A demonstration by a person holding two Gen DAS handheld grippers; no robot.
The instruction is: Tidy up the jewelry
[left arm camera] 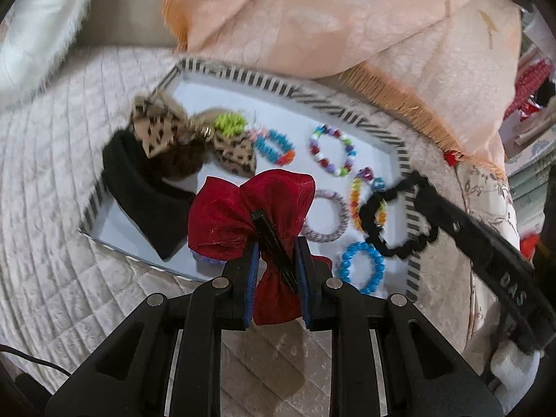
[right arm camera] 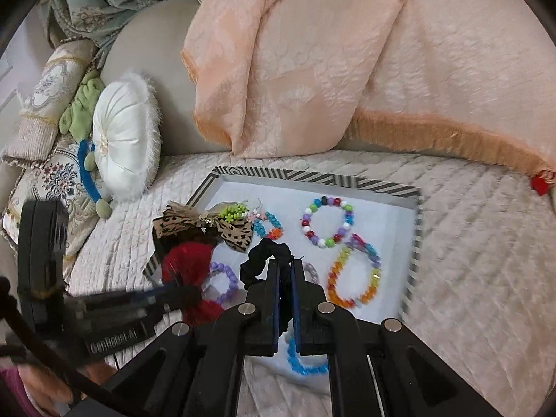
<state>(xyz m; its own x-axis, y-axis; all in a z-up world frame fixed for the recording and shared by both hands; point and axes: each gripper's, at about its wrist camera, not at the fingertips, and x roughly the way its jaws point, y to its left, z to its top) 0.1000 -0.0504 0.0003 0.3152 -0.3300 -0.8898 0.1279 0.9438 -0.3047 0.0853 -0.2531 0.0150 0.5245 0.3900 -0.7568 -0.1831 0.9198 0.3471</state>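
Note:
A striped-rim tray (left arm camera: 347, 107) (right arm camera: 312, 177) lies on the quilted bed cover. My left gripper (left arm camera: 278, 243) is shut on a red bow hair clip (left arm camera: 226, 215) over the tray's near edge; the clip also shows in the right wrist view (right arm camera: 187, 257). My right gripper (right arm camera: 285, 264) is shut on a black scrunchie (right arm camera: 267, 253), held above the tray; the scrunchie also shows in the left wrist view (left arm camera: 378, 236). In the tray lie several bead bracelets (left arm camera: 333, 149) (right arm camera: 326, 222), a leopard bow (left arm camera: 156, 128) (right arm camera: 236, 232) and a black headband (left arm camera: 139, 187).
A peach fringed blanket (left arm camera: 330, 17) (right arm camera: 347, 52) is draped behind the tray. A white round cushion (right arm camera: 121, 135) and patterned pillows (right arm camera: 48, 97) lie at the left. Quilted cover (left arm camera: 52, 208) surrounds the tray.

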